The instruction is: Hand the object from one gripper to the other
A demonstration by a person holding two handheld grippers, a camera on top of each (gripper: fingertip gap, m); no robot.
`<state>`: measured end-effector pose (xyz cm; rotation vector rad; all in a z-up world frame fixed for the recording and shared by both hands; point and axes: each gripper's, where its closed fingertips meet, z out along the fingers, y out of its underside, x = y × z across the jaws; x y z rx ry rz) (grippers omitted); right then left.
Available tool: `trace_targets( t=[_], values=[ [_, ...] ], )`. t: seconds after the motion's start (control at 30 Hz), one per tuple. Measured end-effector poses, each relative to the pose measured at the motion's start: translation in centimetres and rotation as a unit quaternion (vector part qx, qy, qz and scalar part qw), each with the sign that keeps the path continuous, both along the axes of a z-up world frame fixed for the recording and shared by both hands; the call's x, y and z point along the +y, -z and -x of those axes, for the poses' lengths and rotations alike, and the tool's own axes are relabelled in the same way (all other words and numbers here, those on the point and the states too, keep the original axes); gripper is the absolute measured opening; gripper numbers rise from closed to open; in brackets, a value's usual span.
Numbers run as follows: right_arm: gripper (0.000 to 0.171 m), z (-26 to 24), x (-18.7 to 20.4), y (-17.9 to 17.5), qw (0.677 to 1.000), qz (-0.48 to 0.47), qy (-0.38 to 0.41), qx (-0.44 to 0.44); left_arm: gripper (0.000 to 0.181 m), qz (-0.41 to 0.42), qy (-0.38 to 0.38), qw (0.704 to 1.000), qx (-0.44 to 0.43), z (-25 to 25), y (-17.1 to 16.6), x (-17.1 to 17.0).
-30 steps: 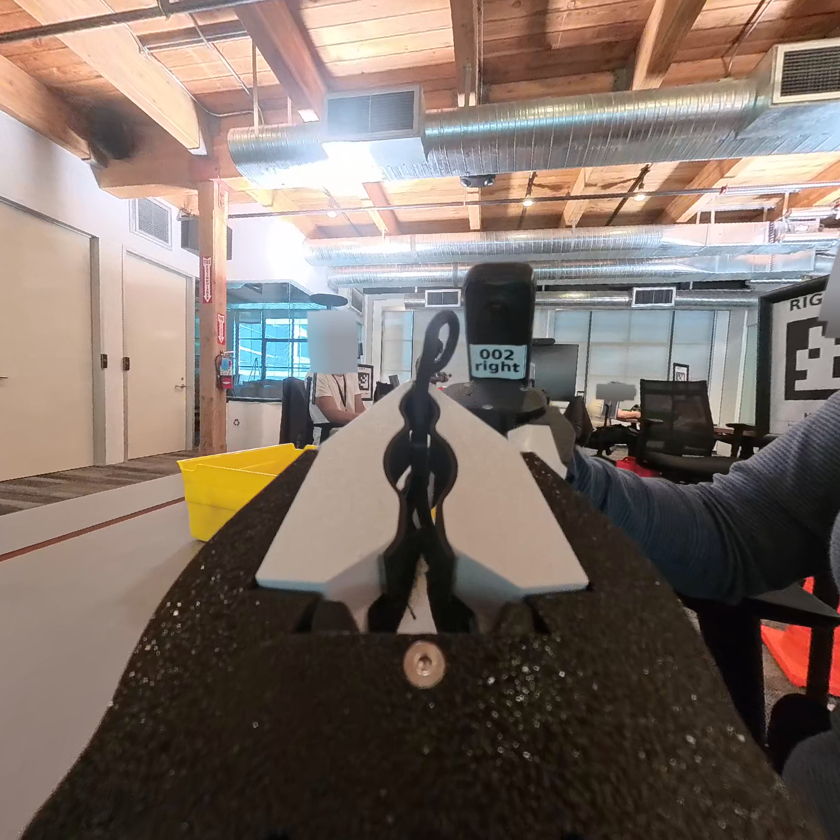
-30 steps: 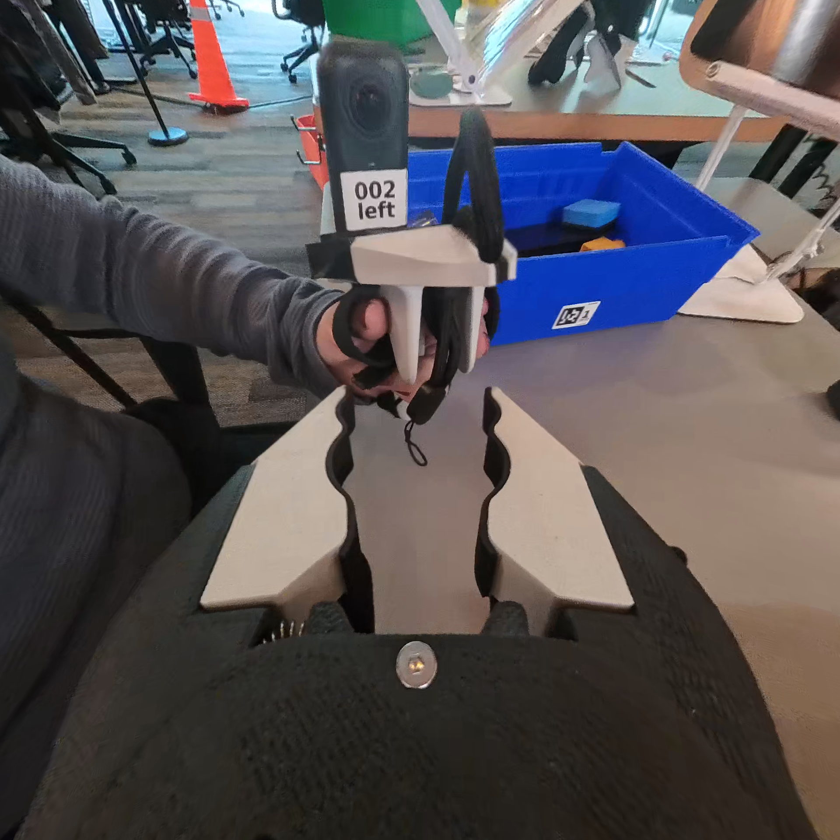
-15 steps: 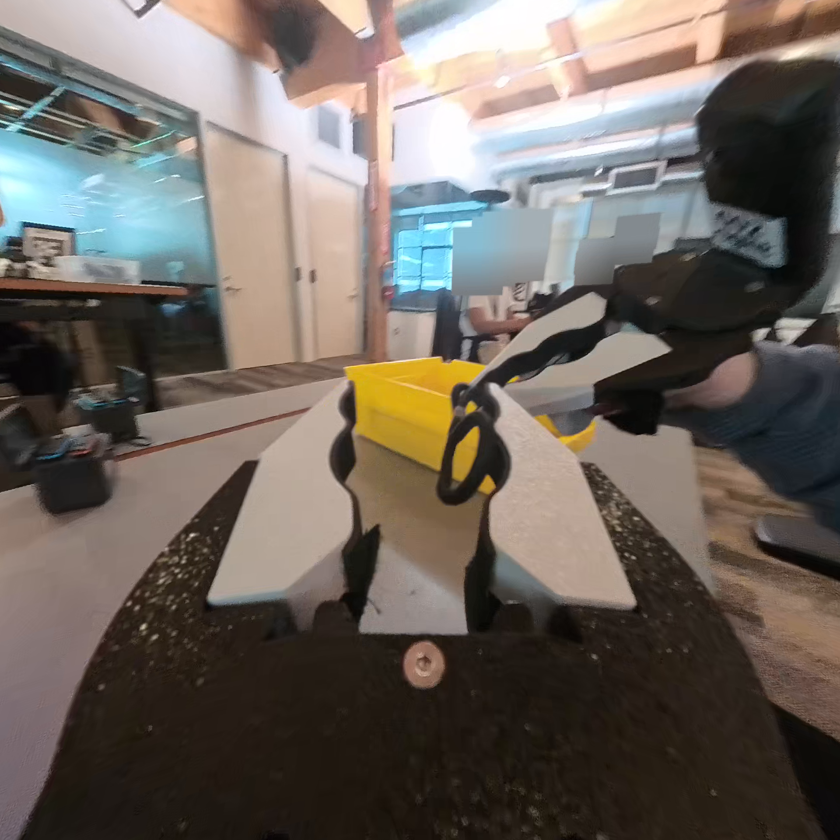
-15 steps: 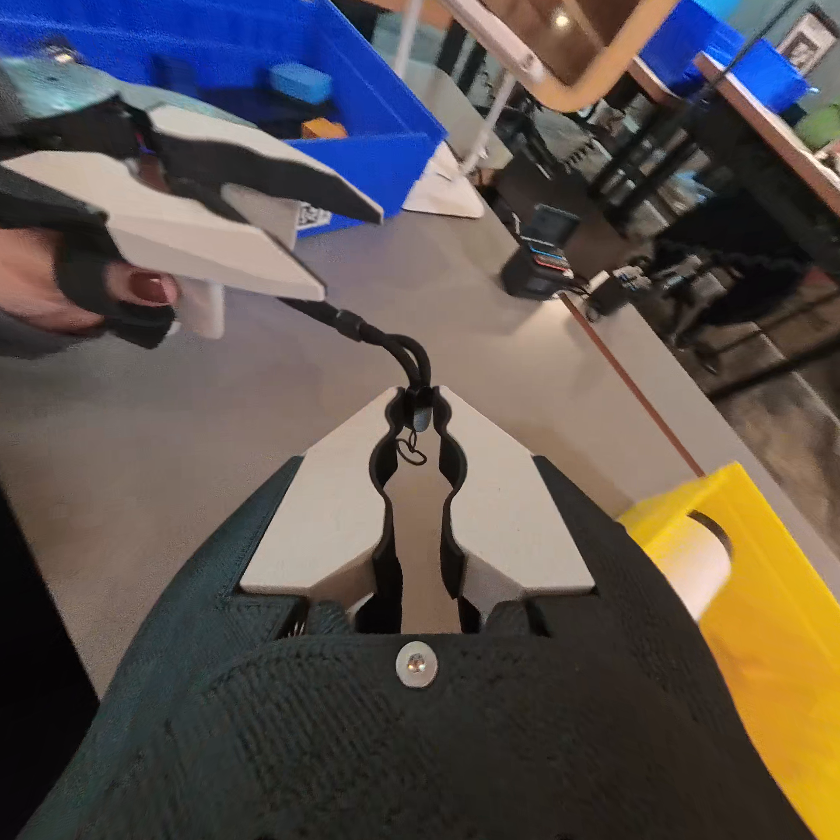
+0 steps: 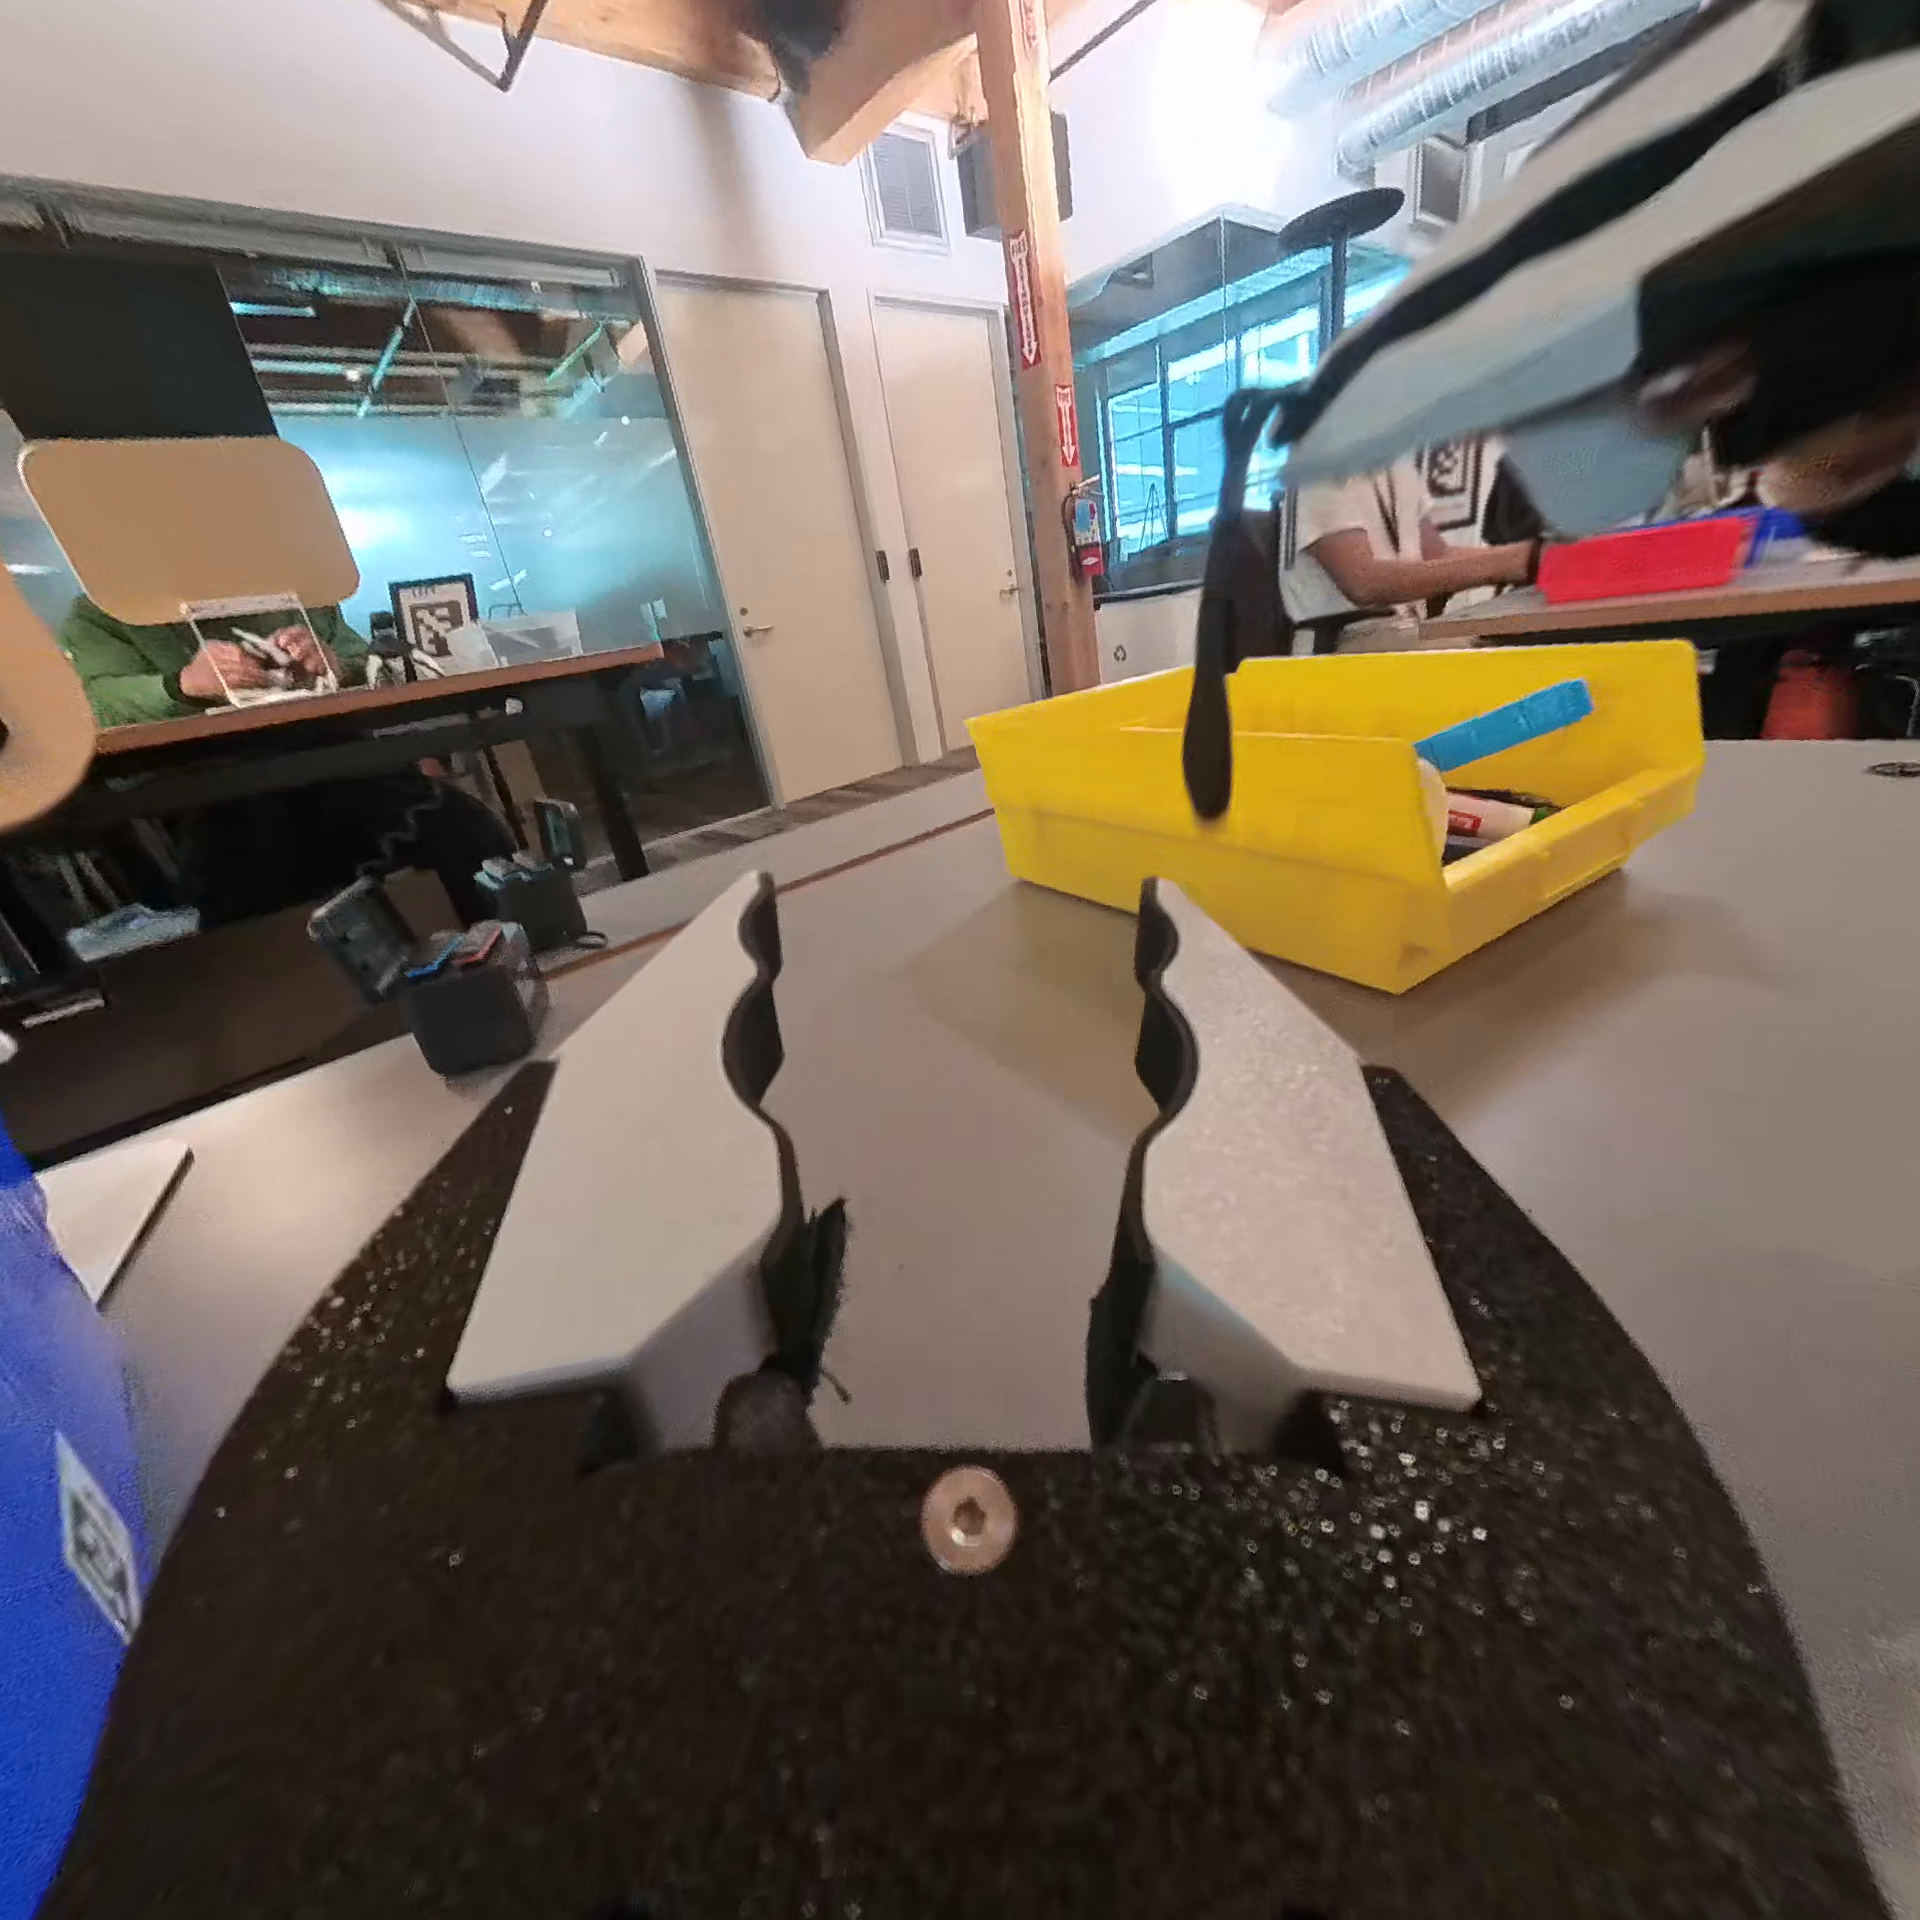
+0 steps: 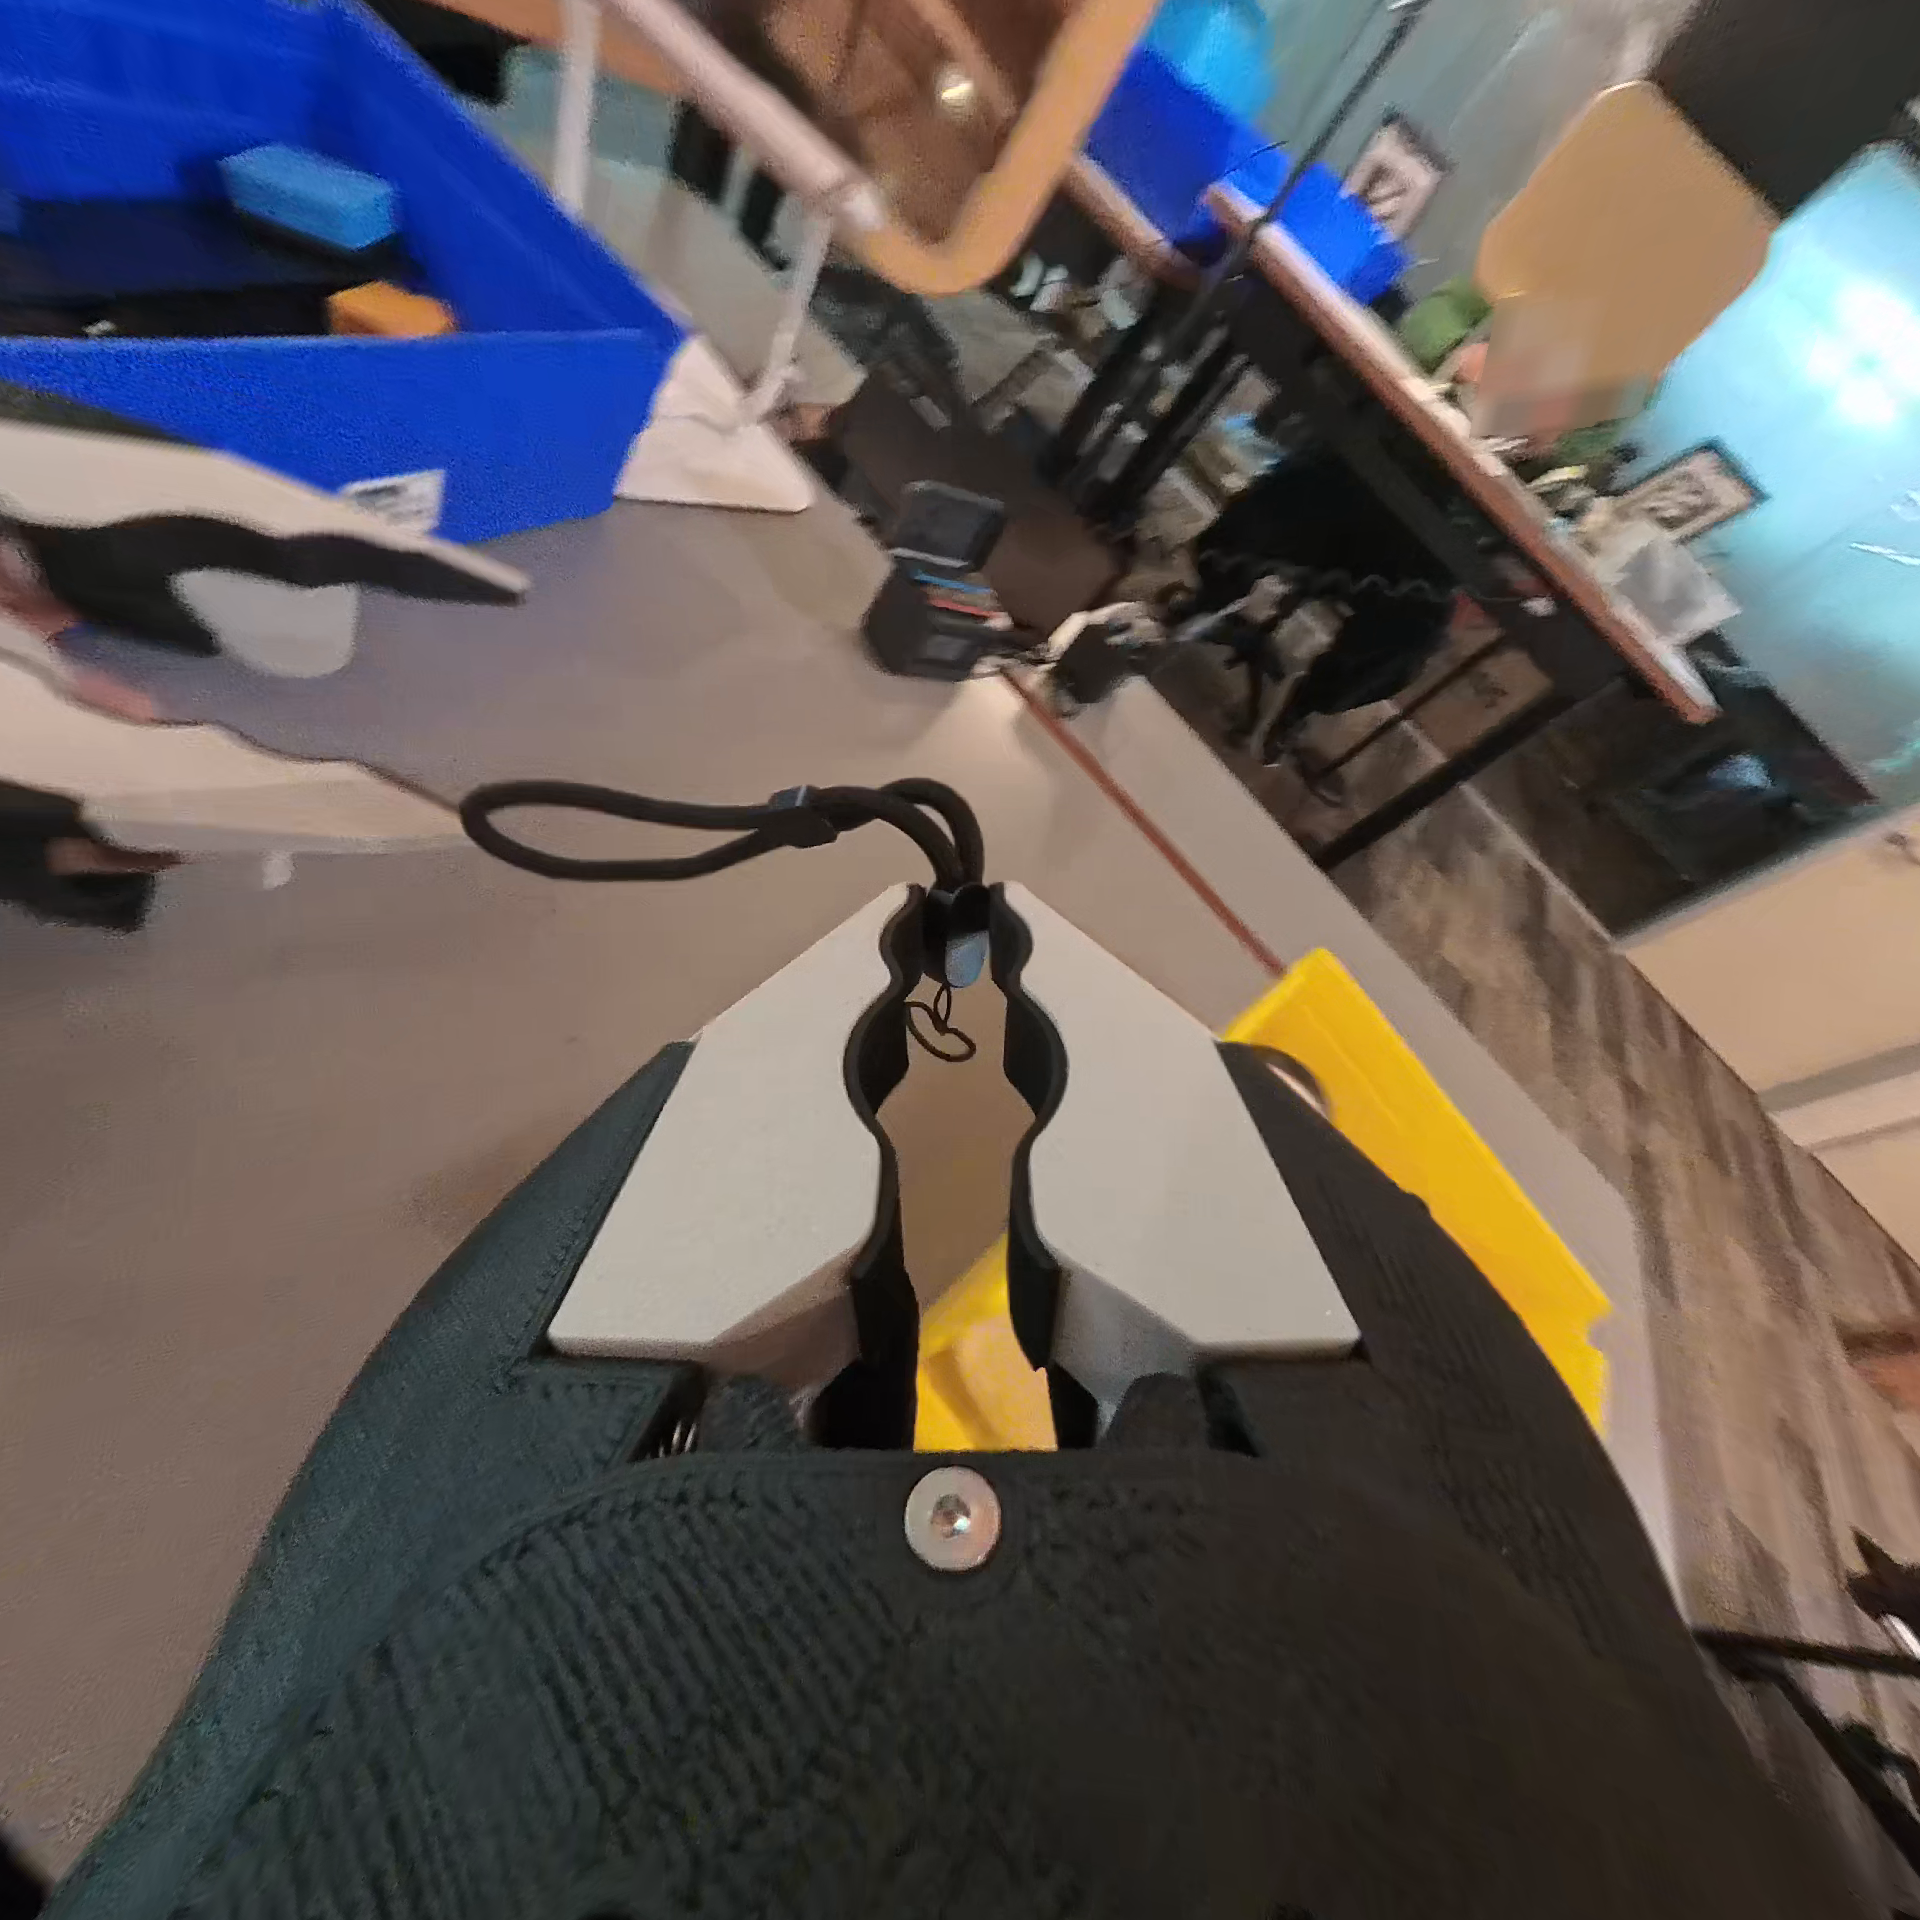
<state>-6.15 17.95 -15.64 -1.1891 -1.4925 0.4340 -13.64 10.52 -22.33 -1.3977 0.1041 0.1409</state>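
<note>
One second ago left gripper [image 5: 951,1029] clamped the black cord loop [image 6: 727,831]; now its fingers are spread, empty. Right gripper [image 6: 956,914] pinches the cord's end above the yellow bin [image 5: 1340,894]. Handover looks complete.

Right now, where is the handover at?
Done: the black cord loop is pinched at the right gripper tips. The left gripper is open, holds nothing and is apart from the cord. In hand: the cord dangles near the yellow bin. Nothing visibly left.
</note>
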Motion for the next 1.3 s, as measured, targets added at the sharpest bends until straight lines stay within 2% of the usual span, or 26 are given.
trace_targets(
  t=[0.17,0.23,0.33,0.43,0.53,0.57,0.67,0.8,0.9,0.97,1.03,1.17,1.23,1.3],
  values=[
    [0.01,-5.8,7.5,-4.9,0.986,-0.028,0.137,0.095,0.066,-0.001,0.002,1.0,-0.023,0.5,0.0,0.1],
    [0.01,-9.0,11.2,-5.4,0.971,-0.042,0.211,0.106,0.065,0.004,0.007,1.0,-0.027,0.4,0.2,0.2],
    [0.01,-12.5,15.5,-3.8,0.954,-0.033,0.285,0.089,0.063,0.006,0.011,1.0,-0.019,0.1,0.3,0.3],
    [0.016,-12.8,17.1,-0.3,0.955,0.035,0.29,0.05,0.061,0.011,0.016,1.0,-0.005,-0.3,0.4,0.4],
    [0.055,-11.4,16.7,1.5,0.959,0.102,0.26,0.041,0.06,0.017,0.021,1.0,0.008,-0.8,0.6,0.6],
    [0.062,-10.8,16.3,1.5,0.962,0.11,0.247,0.046,0.06,0.019,0.023,0.999,0.011,-0.9,0.6,0.6],
    [0.063,-9.0,14.3,-0.2,0.971,0.115,0.19,0.083,0.057,0.019,0.025,0.999,0.014,-1.3,0.1,0.7],
    [0.062,-7.3,11.2,-2.2,0.978,0.128,0.12,0.117,0.054,-0.004,0.027,1.0,0.011,-1.4,-4.0,0.4],
    [0.059,-6.8,9.6,-3.0,0.982,0.116,0.091,0.116,0.05,0.013,-0.024,0.999,0.045,0.8,-6.7,-1.1],
    [0.053,-6.6,8.8,-3.3,0.985,0.107,0.077,0.114,0.05,0.064,-0.07,0.994,0.05,3.9,-7.2,-2.4],
    [0.051,-6.3,8.2,-3.4,0.987,0.1,0.07,0.108,0.054,0.161,-0.103,0.981,0.019,7.4,-6.2,-4.0],
    [0.048,-5.9,7.4,-3.3,0.989,0.093,0.058,0.096,0.055,0.381,-0.104,0.912,-0.109,11.7,-1.4,-9.6],
    [0.047,-5.8,7.1,-3.4,0.99,0.092,0.054,0.094,0.054,0.428,-0.129,0.885,-0.132,13.5,0.0,-12.6],
    [0.047,-5.6,6.8,-3.4,0.99,0.093,0.049,0.092,0.046,0.46,-0.161,0.863,-0.134,15.4,1.1,-15.1]
  ],
)
